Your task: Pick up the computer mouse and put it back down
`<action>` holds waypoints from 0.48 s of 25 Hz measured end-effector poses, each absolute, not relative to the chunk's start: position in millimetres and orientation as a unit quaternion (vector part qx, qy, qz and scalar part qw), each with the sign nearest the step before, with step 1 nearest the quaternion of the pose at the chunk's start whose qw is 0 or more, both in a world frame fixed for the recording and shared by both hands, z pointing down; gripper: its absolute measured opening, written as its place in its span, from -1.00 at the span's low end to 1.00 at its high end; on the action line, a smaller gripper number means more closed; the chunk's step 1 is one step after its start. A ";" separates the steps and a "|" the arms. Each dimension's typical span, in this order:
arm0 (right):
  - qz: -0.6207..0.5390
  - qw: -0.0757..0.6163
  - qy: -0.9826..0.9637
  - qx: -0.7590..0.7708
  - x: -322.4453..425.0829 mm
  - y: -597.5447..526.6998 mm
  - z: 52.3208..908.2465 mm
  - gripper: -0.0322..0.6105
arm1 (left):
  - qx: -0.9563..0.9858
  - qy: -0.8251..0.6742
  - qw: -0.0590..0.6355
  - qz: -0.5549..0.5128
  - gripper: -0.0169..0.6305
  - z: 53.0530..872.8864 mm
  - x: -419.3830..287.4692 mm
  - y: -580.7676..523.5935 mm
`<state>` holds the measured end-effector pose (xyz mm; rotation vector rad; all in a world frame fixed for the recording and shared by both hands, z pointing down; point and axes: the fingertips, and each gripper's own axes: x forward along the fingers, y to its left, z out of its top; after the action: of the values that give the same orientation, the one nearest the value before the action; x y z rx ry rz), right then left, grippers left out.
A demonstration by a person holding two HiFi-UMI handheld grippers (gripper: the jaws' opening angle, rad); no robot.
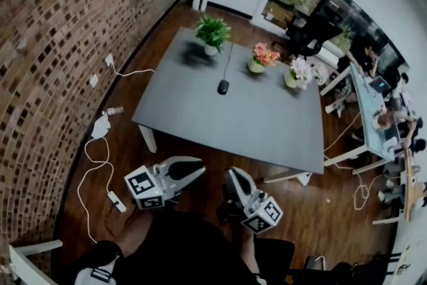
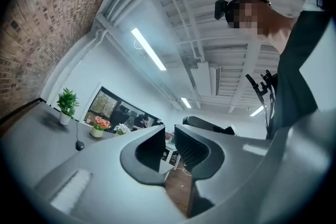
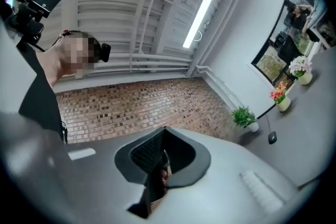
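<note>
Distance explains the pose: my left gripper [image 1: 200,169] and right gripper [image 1: 235,177] hang close to me, short of the table [image 1: 267,133], so I judge the reach has not begun. The left gripper shows a narrow gap between its jaws, with nothing in it; the right gripper is fully closed and empty. Farther off, the computer mouse [image 1: 223,87] lies on the table's far half, near the green potted plant [image 1: 212,31], well apart from both.
</note>
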<state>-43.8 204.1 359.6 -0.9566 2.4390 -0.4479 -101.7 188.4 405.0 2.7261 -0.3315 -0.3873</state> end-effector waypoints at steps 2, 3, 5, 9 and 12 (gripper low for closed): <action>-0.155 0.243 0.896 -0.338 -45.7 207.9 352.8 -0.90 | 0.962 -0.125 0.190 -0.152 -0.88 398.1 -107.7 190.2; -0.149 0.242 0.899 -0.332 -46.0 208.3 350.9 -0.90 | 0.960 -0.128 0.191 -0.163 -0.93 395.9 -110.3 189.6; -0.149 0.238 0.903 -0.326 -41.3 202.2 350.1 -0.90 | 0.956 -0.133 0.184 -0.185 -0.93 386.4 -110.9 182.7; -0.157 0.239 0.899 -0.331 -22.4 201.7 352.4 -0.90 | 0.953 -0.108 0.192 -0.207 -0.94 380.2 -97.3 188.7; -0.163 0.241 0.897 -0.333 -9.1 205.3 359.0 -0.90 | 0.958 -0.080 0.193 -0.196 -0.94 375.0 -72.5 199.0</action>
<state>-9.1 205.3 359.0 -0.9105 2.4533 -0.4467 -72.5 199.0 375.0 2.6886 -0.2249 -0.5498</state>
